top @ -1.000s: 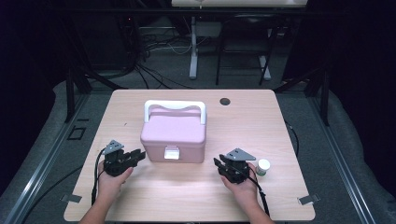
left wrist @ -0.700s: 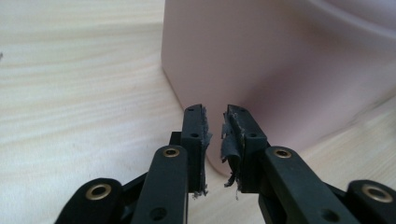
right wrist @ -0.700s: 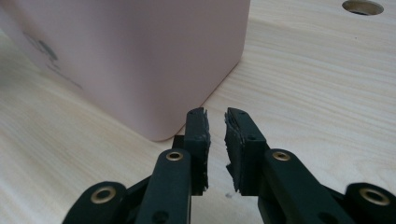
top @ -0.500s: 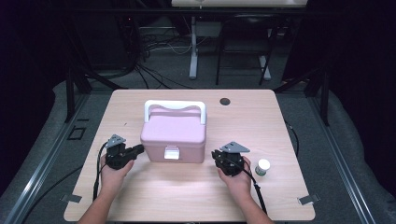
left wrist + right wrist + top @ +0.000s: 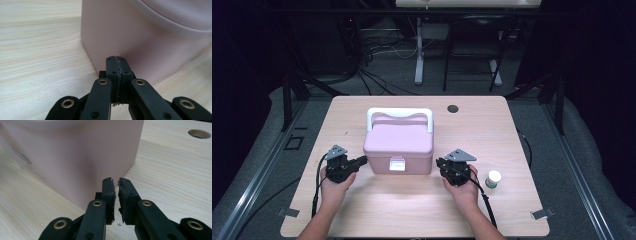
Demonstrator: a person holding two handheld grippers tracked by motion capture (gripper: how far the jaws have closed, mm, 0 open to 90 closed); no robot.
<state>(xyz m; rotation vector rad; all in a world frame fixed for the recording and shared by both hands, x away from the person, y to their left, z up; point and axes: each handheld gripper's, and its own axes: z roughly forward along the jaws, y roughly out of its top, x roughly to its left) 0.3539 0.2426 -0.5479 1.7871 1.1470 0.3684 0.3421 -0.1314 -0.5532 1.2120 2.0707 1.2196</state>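
Left gripper view crops the pink box (image 5: 150, 37), left tool (image 5: 117, 65) pressed together; right tool (image 5: 116, 187) nearly closed, pinching nothing.

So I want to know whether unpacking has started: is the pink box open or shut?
Shut. The pink box has its lid seated flat all round, its white handle lies back, and the front latch lies flat against the front.

We see a pale pink box (image 5: 398, 145) with a white handle (image 5: 399, 113) and a white latch (image 5: 396, 163). The counter (image 5: 492, 130) is light wood with fine grain. Both tools are black, left tool (image 5: 362, 160) and right tool (image 5: 441, 163). The small bottle (image 5: 493, 179) has a white cap.
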